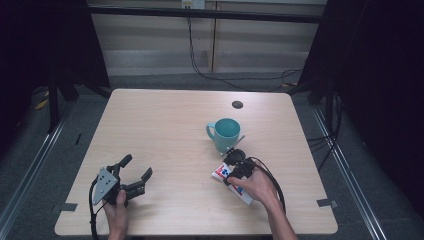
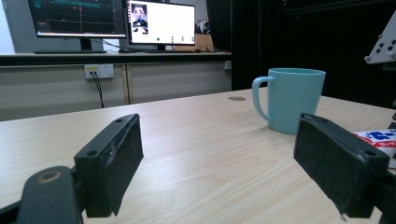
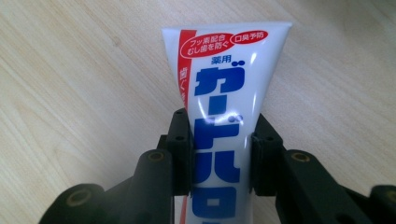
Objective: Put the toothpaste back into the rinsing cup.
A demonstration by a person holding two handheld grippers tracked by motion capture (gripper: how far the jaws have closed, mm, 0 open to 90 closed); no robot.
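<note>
A white toothpaste tube [image 3: 224, 79] with blue and red lettering lies along the wooden table [image 1: 165, 125], its flat crimped end pointing away from the camera. My right gripper [image 3: 219, 126] is shut on the tube's middle, a black jaw pressed against each side. From above, the right gripper [image 1: 235, 162] and tube [image 1: 220, 173] sit just in front of a teal mug [image 1: 226, 132]. My left gripper [image 1: 137, 166] rests low near the table's front left, open with nothing between its pads [image 2: 123, 154]. It faces the mug [image 2: 292, 100] and the tube [image 2: 378, 139].
A dark round cable hole [image 1: 237, 104] sits near the table's far edge. Beyond the table stand a low counter with monitors [image 2: 161, 23] and a hanging cable [image 1: 192, 50]. Bare wood spreads across the table's middle and left. The right gripper's grey plate [image 2: 383, 42] shows at the left gripper view's right edge.
</note>
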